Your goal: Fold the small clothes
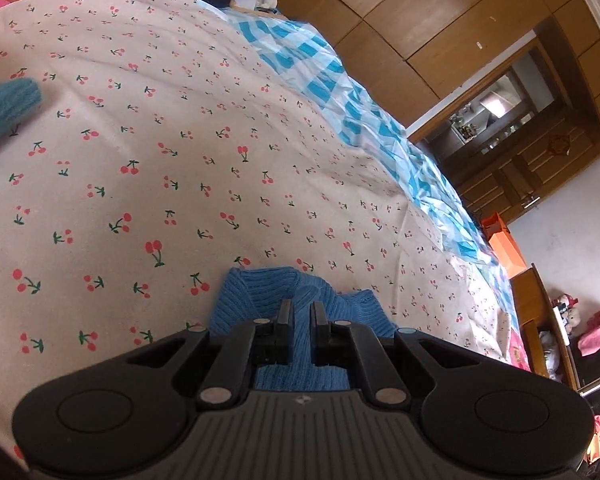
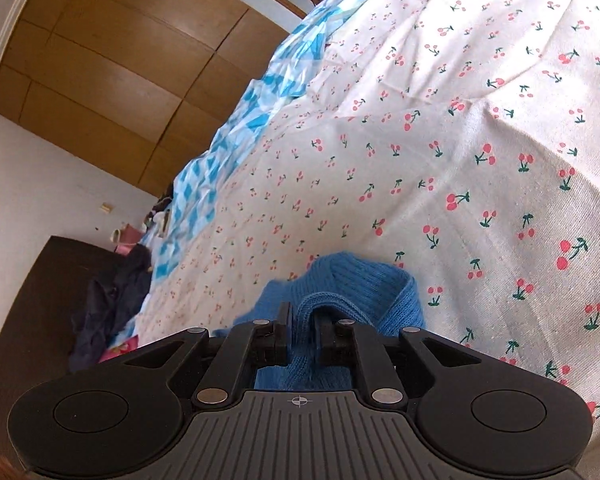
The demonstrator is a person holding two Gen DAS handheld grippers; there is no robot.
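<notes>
Blue knit garment (image 1: pixel 300 300), ribbed and small, pinched in both grippers above the bed (image 1: pixel 180 140) with its cherry-print sheet. Judged soft, light and floppy, with some stretch in the ribbing; sure to sag between two holds and bunch if let slack. No slip worth fearing on a fuzzy knit, nothing fragile. Best taken at edges or corners, two points well apart along one hem, so the cloth hangs flat for a fold.

Largest to smallest, counted: one bed, covered by one cherry-print sheet; one blue-and-white checked cloth (image 1: pixel 332 80) along its far edge; one wooden wardrobe wall (image 1: pixel 420 12) behind. One teal knit piece (image 1: pixel 8 108) lying at the frame edge in the left wrist view, apart from the held garment; unclear whether a sleeve or a separate item. One blue garment in hand, seen again in the right wrist view (image 2: pixel 356 284).

Two grippers: left hand-held gripper (image 1: pixel 300 316) closed down on a ribbed fold of the blue knit; right hand-held gripper (image 2: pixel 302 322) likewise clamped on a rolled edge of it, cloth filling the narrow gap.
</notes>
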